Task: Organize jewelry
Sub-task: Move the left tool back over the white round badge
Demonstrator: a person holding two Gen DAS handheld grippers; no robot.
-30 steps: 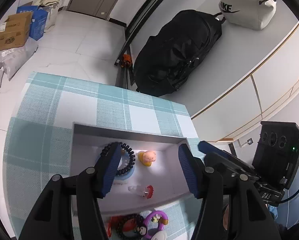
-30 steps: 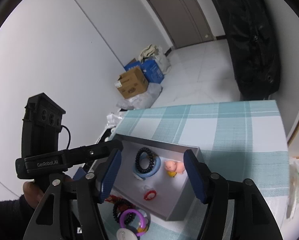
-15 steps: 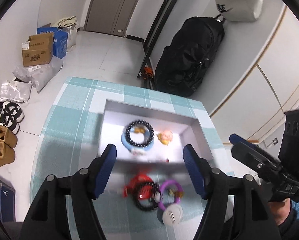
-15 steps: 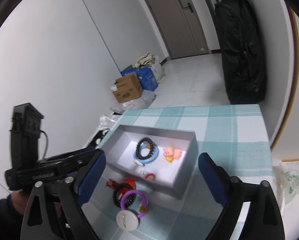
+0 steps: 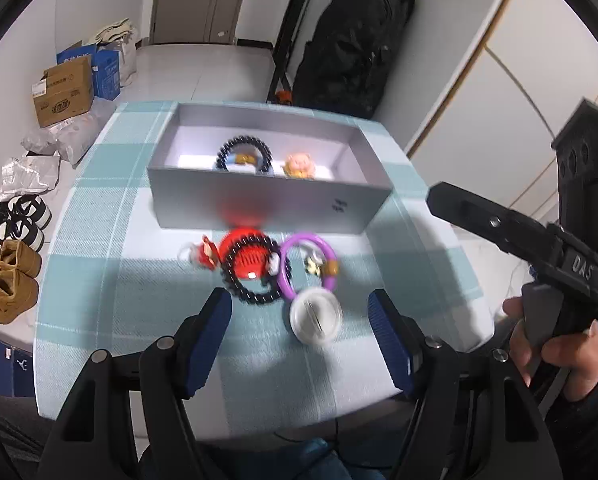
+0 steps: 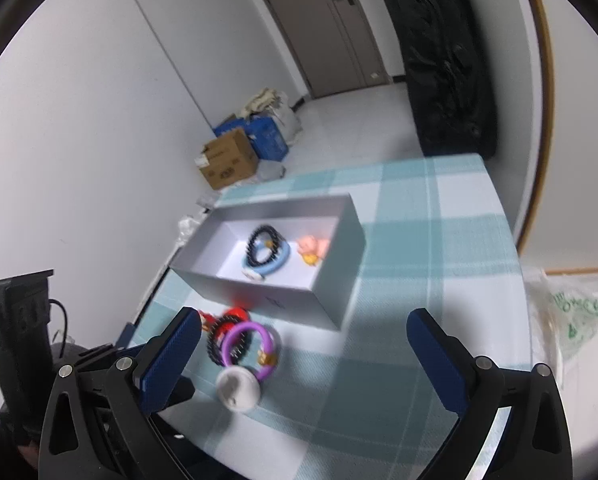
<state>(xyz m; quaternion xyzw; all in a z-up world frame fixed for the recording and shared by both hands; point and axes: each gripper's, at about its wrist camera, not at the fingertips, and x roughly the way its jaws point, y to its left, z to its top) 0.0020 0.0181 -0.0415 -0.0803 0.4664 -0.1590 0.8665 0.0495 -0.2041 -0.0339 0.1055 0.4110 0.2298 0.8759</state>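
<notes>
A grey open box [image 5: 267, 204] stands on the checked tablecloth. Inside it lie a black bead bracelet on a blue ring [image 5: 243, 154] and a pink pig charm [image 5: 299, 165]. In front of the box sit a red piece ringed by black beads [image 5: 247, 264], a purple ring [image 5: 305, 264], a white round disc [image 5: 316, 314] and a small red figure [image 5: 203, 254]. My left gripper [image 5: 299, 304] hovers open above this pile, touching nothing. My right gripper [image 6: 303, 320] is to the right of the pile, its jaws opening wide with nothing between them.
The teal checked table [image 5: 99, 280] ends close below the pile. A black bag [image 5: 351, 40] leans on the far wall. Cardboard boxes [image 5: 61, 90] and shoes [image 5: 11, 284] are on the floor at the left. A plastic bag [image 6: 571, 312] lies off the table's right edge.
Both grippers have drawn back from the box toward the table's near edge, bringing the loose pile into view. The right jaws have spread much wider; the left ones slightly.
</notes>
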